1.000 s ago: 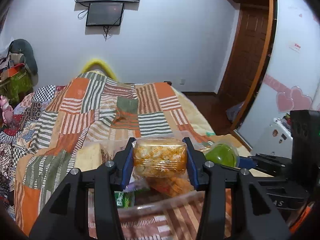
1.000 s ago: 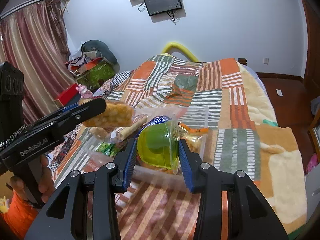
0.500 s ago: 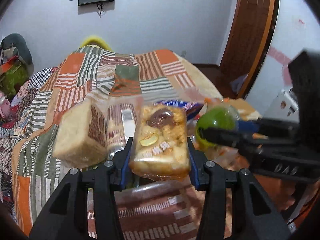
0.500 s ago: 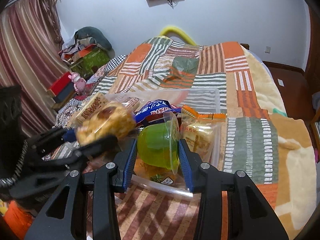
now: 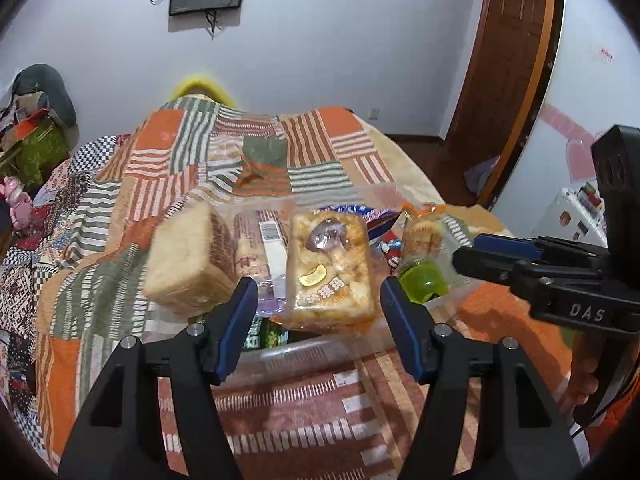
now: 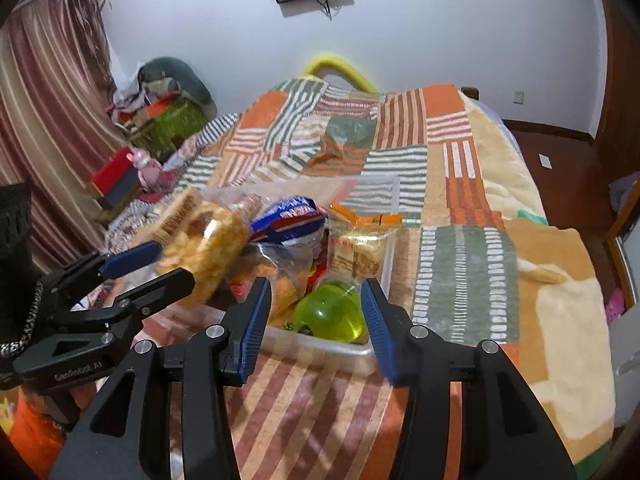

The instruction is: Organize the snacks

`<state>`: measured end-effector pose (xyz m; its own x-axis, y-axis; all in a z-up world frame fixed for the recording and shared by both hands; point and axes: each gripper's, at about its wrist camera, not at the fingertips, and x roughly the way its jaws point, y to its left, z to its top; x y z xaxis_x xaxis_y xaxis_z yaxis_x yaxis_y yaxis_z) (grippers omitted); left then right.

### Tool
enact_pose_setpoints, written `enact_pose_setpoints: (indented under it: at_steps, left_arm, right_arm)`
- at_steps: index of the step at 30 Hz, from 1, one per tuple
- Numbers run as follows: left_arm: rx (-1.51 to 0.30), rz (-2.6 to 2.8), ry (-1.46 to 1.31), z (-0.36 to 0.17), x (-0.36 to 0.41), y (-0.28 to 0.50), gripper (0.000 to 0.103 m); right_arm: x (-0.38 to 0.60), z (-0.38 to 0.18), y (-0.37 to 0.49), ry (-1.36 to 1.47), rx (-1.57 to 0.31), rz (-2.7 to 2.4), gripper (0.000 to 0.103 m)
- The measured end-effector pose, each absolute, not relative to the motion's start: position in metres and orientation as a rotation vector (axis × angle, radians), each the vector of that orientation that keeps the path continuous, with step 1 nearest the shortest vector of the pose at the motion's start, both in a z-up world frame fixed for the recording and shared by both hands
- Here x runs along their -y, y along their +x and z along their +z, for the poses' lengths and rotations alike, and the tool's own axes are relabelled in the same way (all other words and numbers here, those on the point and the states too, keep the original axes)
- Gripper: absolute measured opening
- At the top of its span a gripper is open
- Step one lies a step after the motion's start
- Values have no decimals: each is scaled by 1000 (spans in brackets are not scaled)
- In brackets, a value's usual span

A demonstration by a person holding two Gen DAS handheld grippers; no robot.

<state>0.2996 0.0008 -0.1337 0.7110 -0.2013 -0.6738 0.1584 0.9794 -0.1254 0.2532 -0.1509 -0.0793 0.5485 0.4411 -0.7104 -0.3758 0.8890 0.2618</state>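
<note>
Clear bin (image 6: 320, 346) w/ green jelly cup (image 6: 334, 314), bread pkts (image 5: 330, 274).

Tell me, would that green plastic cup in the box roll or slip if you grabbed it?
Probably yes. The green jelly cup looks round and glossy, so it may slip between the fingers or roll. It lies on its side in the clear bin, whose wall and neighbouring packets should stop it. Its thin film lid looks easy to puncture.
</note>
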Motion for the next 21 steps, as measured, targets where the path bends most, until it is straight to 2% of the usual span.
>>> enact_pose_setpoints:
  at_steps: [15,18,21]
  left_arm:
    - [-426,-135,-86,-14,-16,184,66]
    - [-369,-127,-81,3,-16,160,69]
    - [-315,-111,-66,15,-15,137,78]
  right_arm:
    - [147,36,151,18,-510,462,45]
    - [145,47,130,17,-457,458,51]
    - [143,54,116,25,-426,454,59]
